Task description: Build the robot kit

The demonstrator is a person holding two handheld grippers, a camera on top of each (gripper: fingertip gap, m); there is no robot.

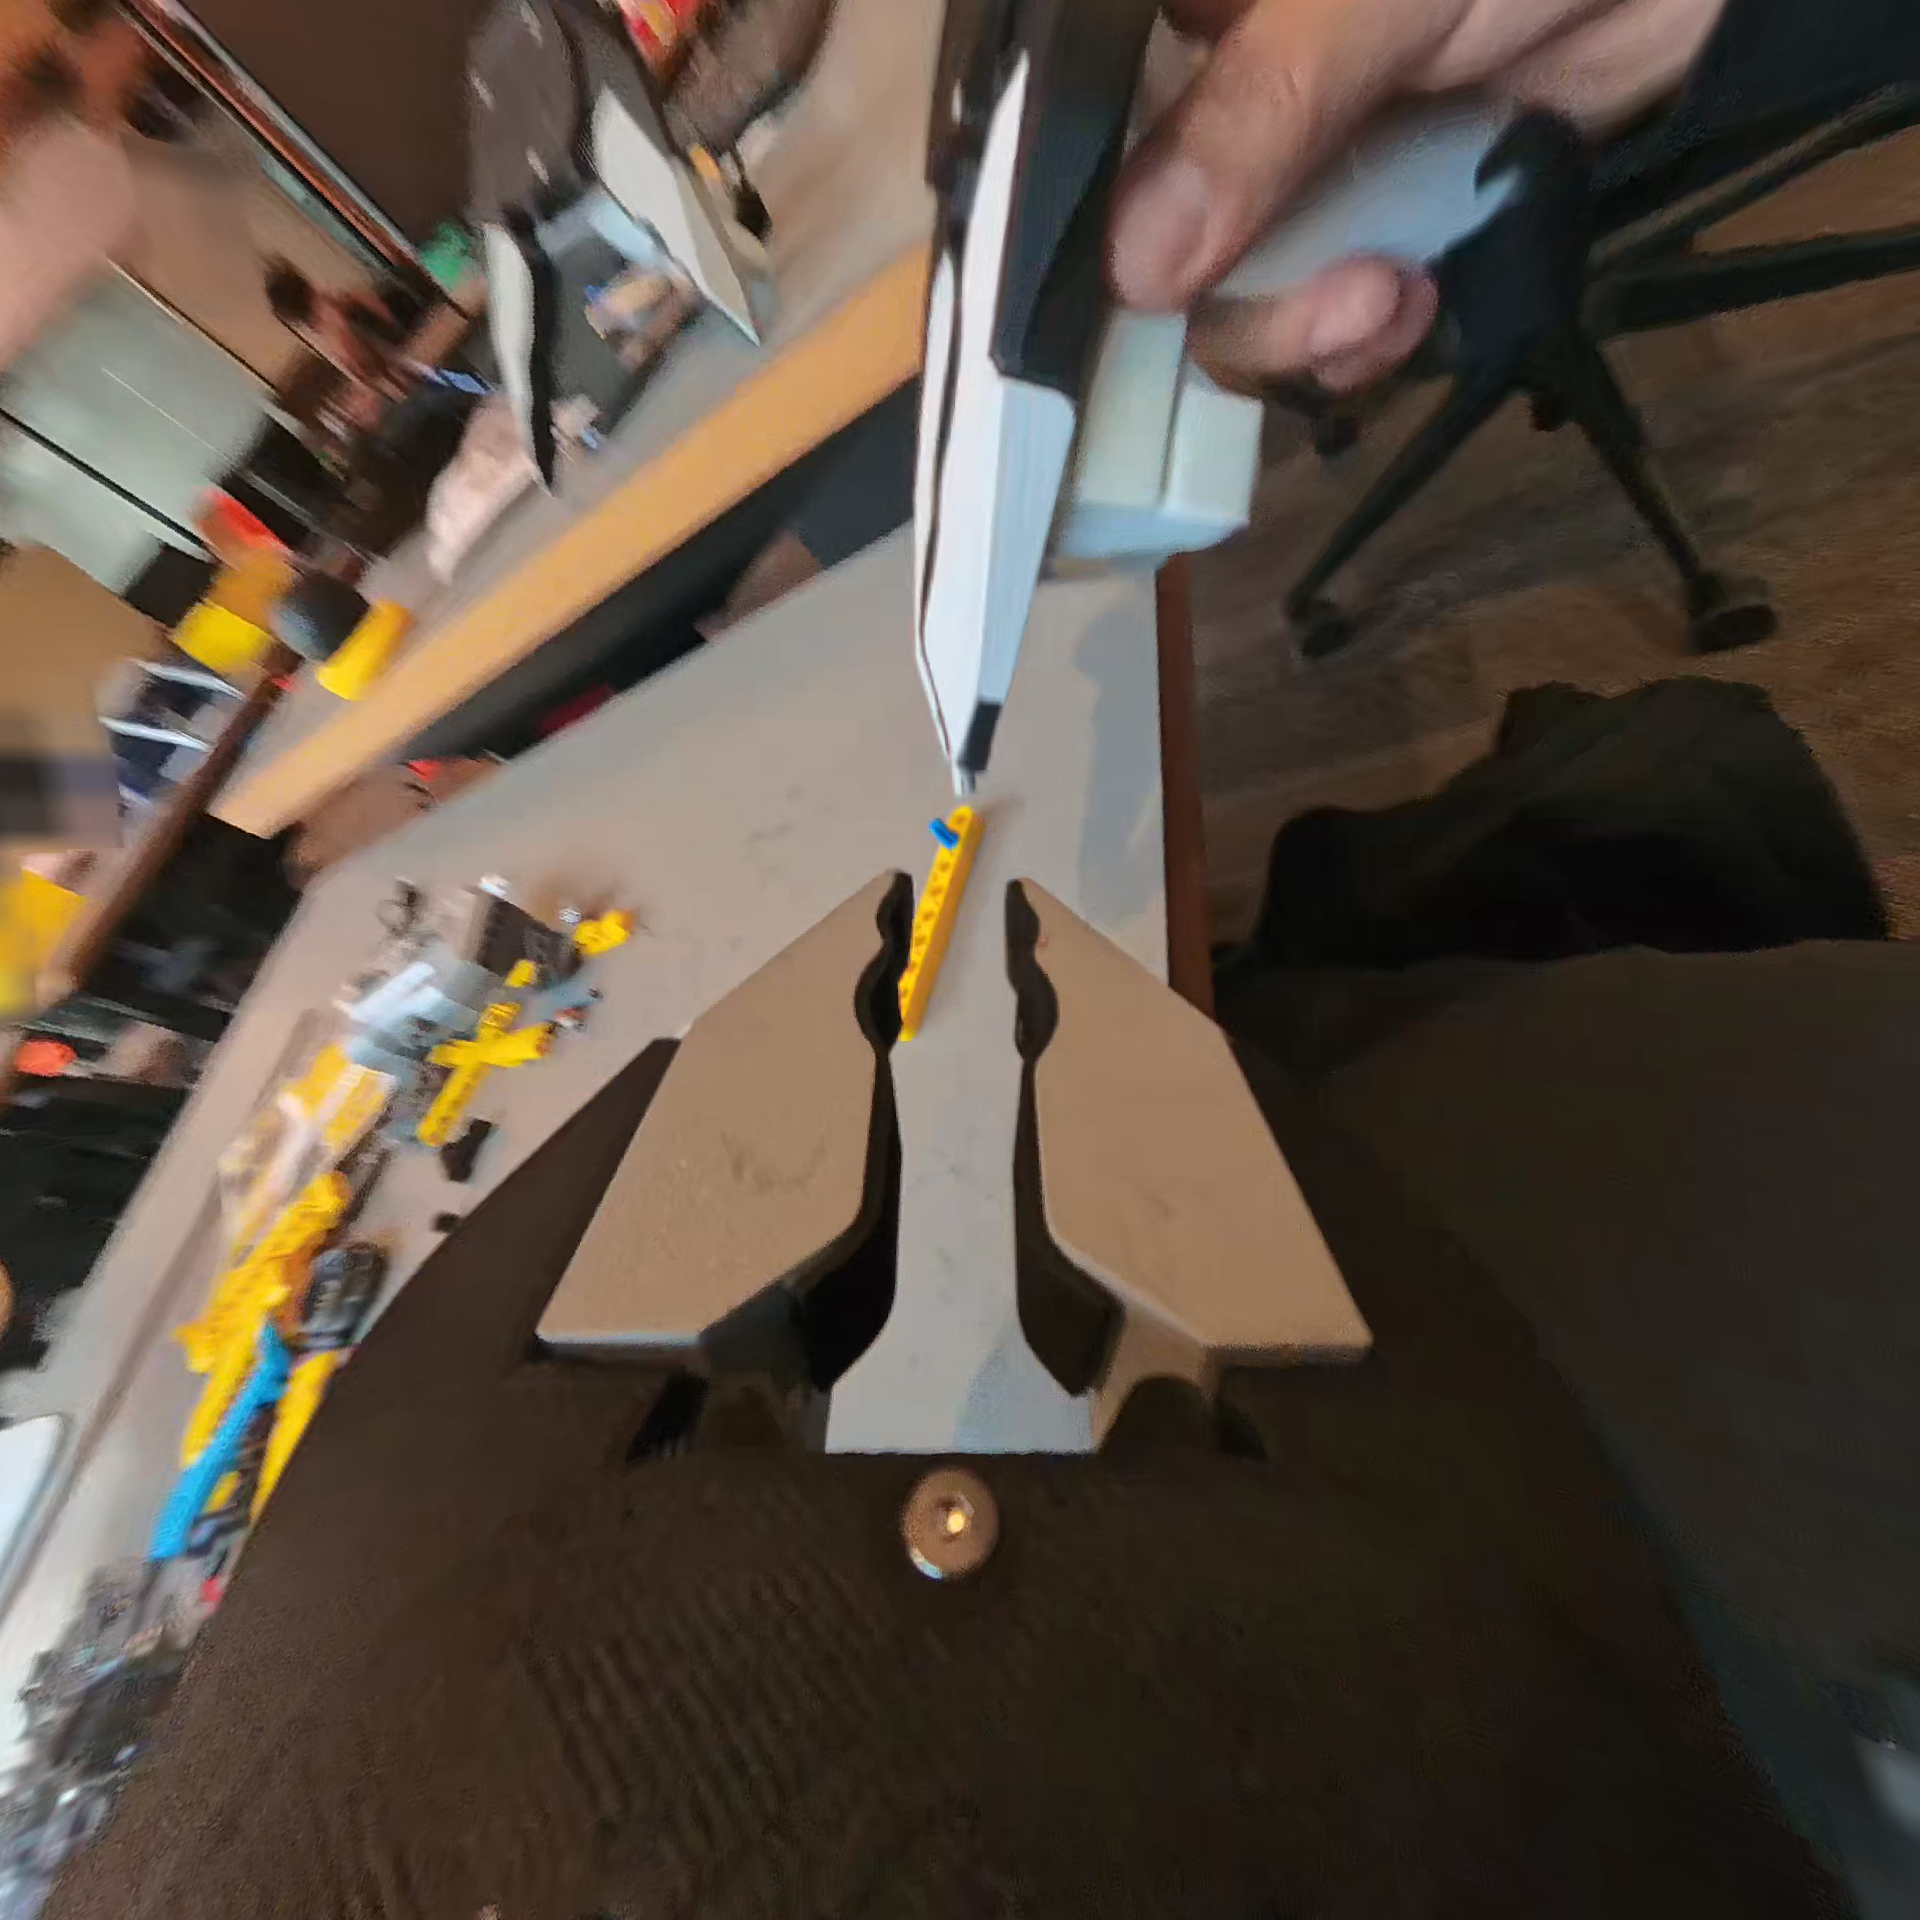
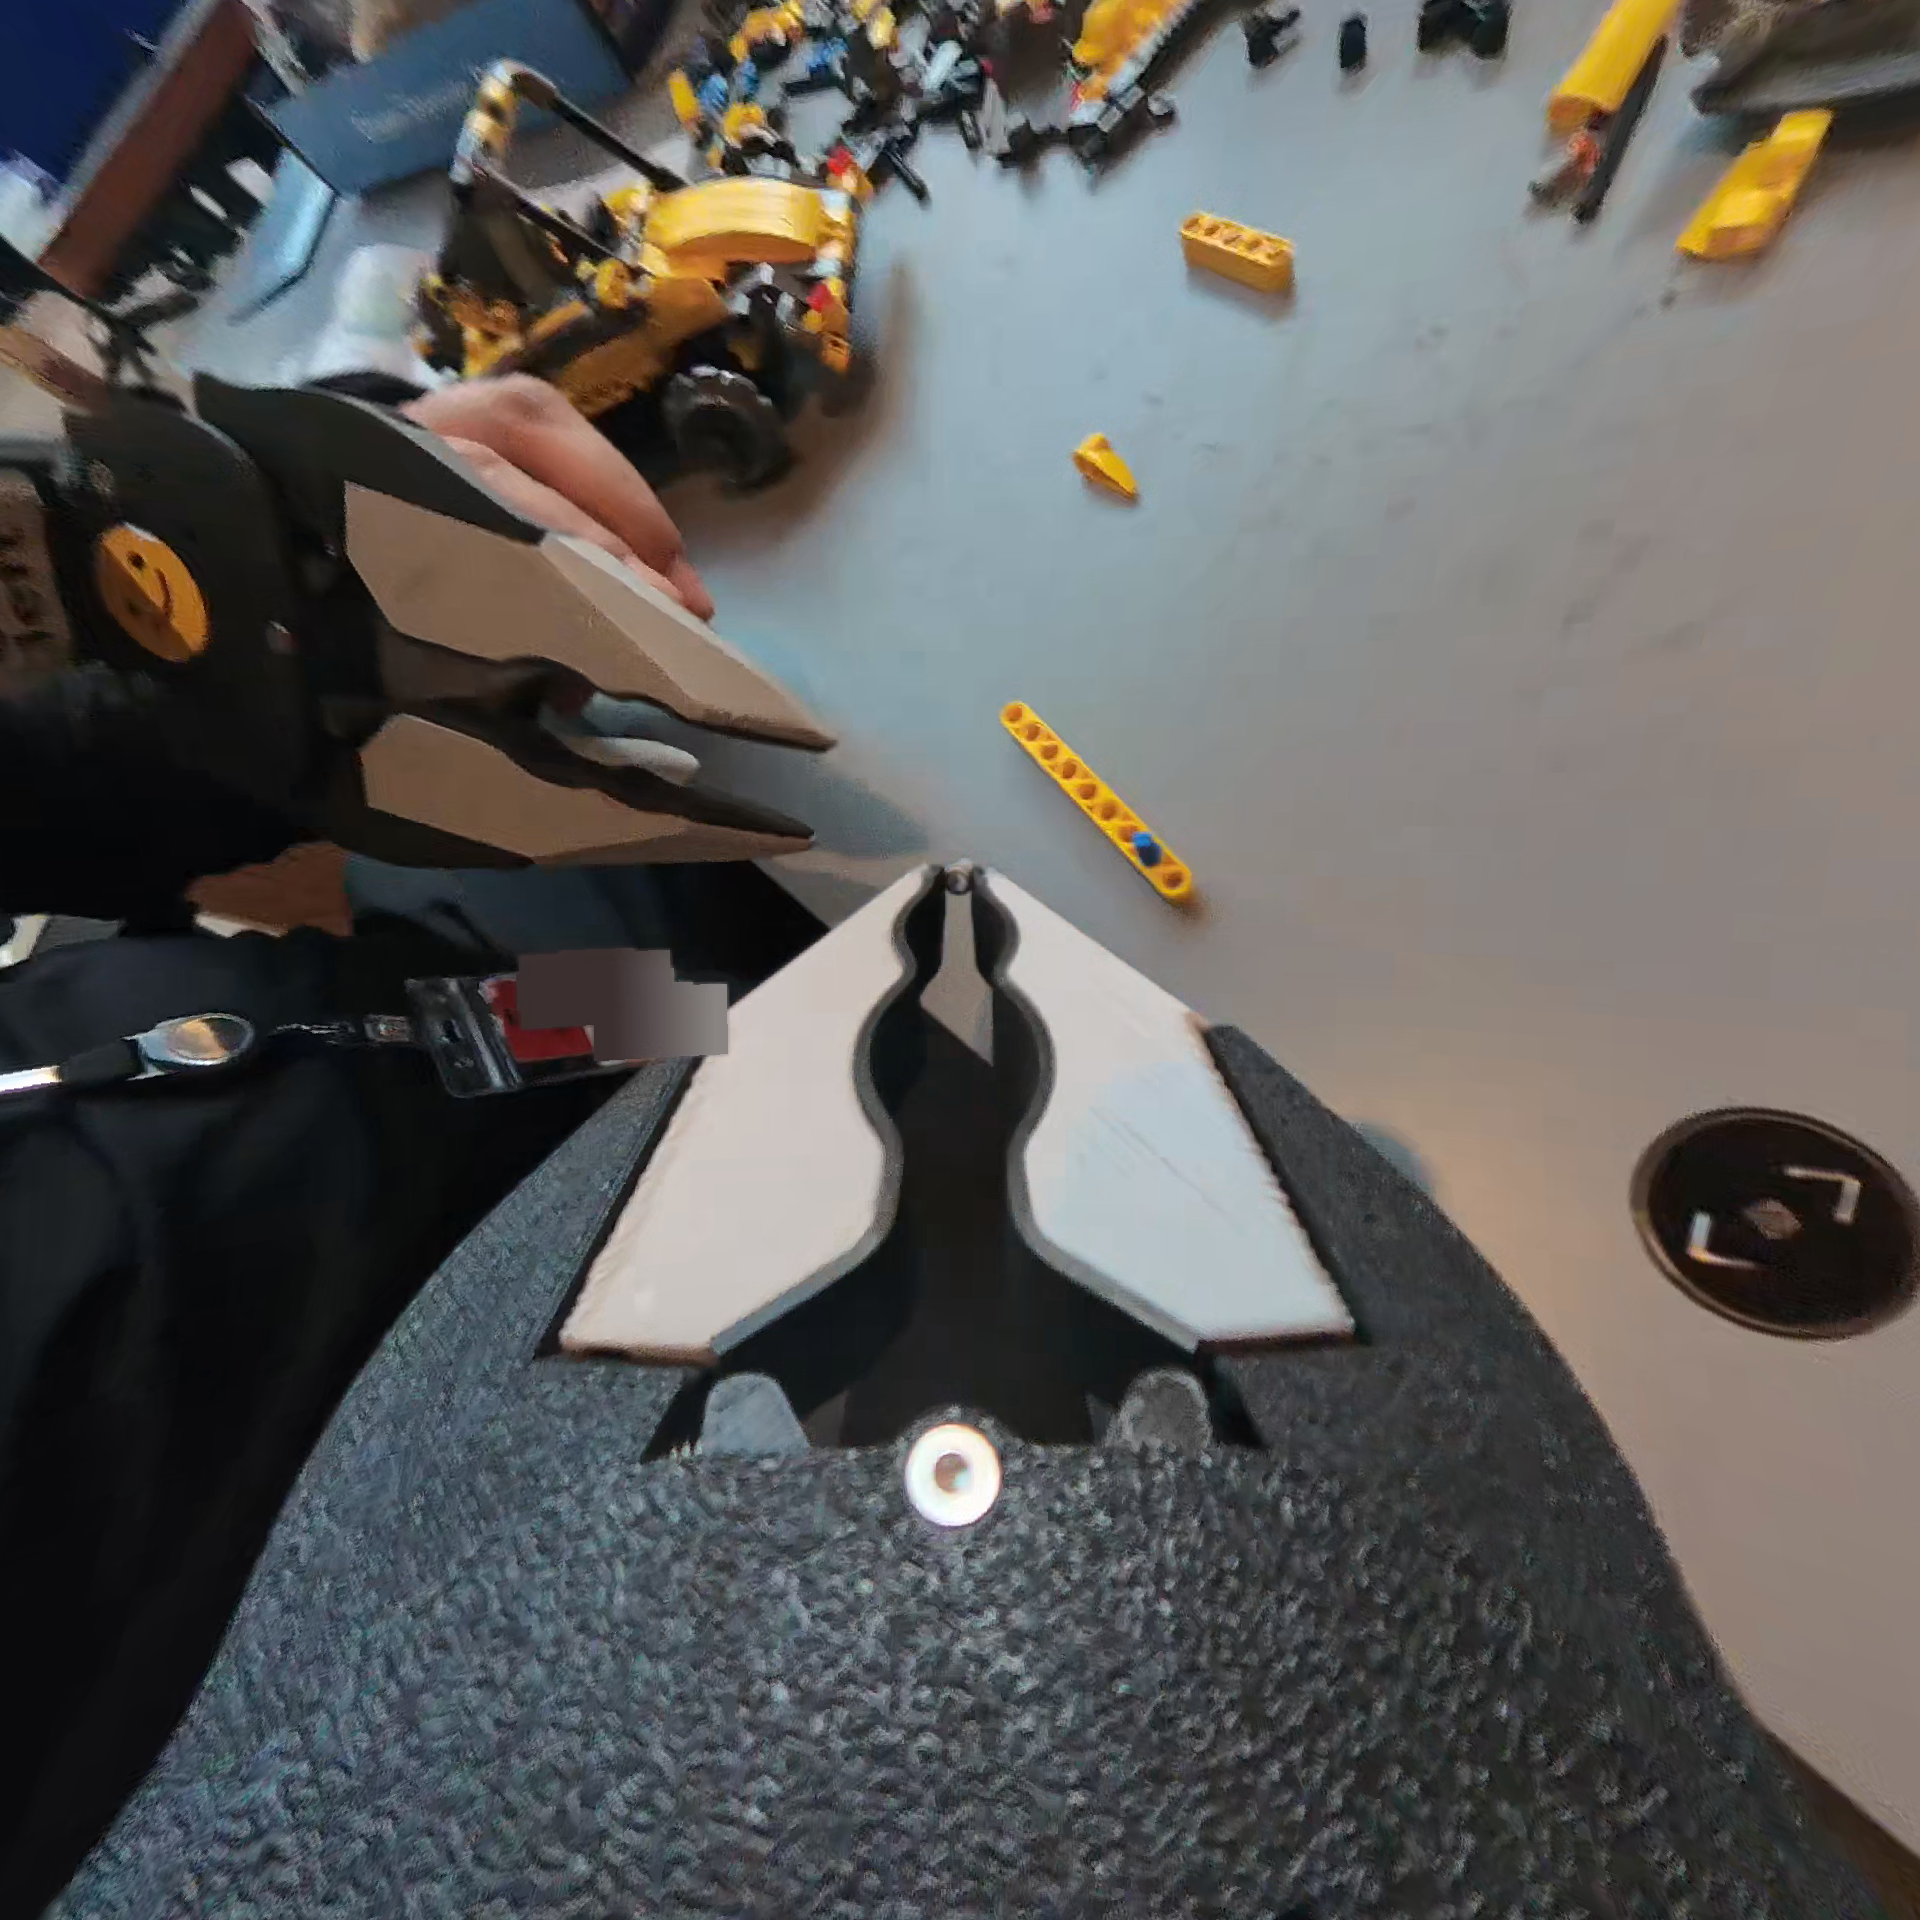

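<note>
A long yellow beam (image 1: 940,920) with a blue pin (image 1: 943,829) near one end lies flat on the grey table (image 1: 748,790). My left gripper (image 1: 956,888) is open, its jaws on either side of the beam's near half, low over the table. My right gripper (image 2: 958,881) is shut on a small grey pin (image 2: 958,876). In the left wrist view the right gripper (image 1: 966,774) points down just above the beam's far end with the blue pin. In the right wrist view the beam (image 2: 1096,800) lies just right of the tips, and the left gripper (image 2: 821,788) shows open at the left.
A yellow toy construction vehicle (image 2: 665,301) and heaps of loose yellow, black and blue pieces (image 2: 935,73) lie farther on the table. A short yellow beam (image 2: 1236,249), a small yellow wedge (image 2: 1104,468) and a round black disc (image 2: 1777,1221) are nearby. The table edge (image 1: 1179,779) and an office chair (image 1: 1558,364) are on the right. One gripper's finger ends stand about 5 centimeters off the other's.
</note>
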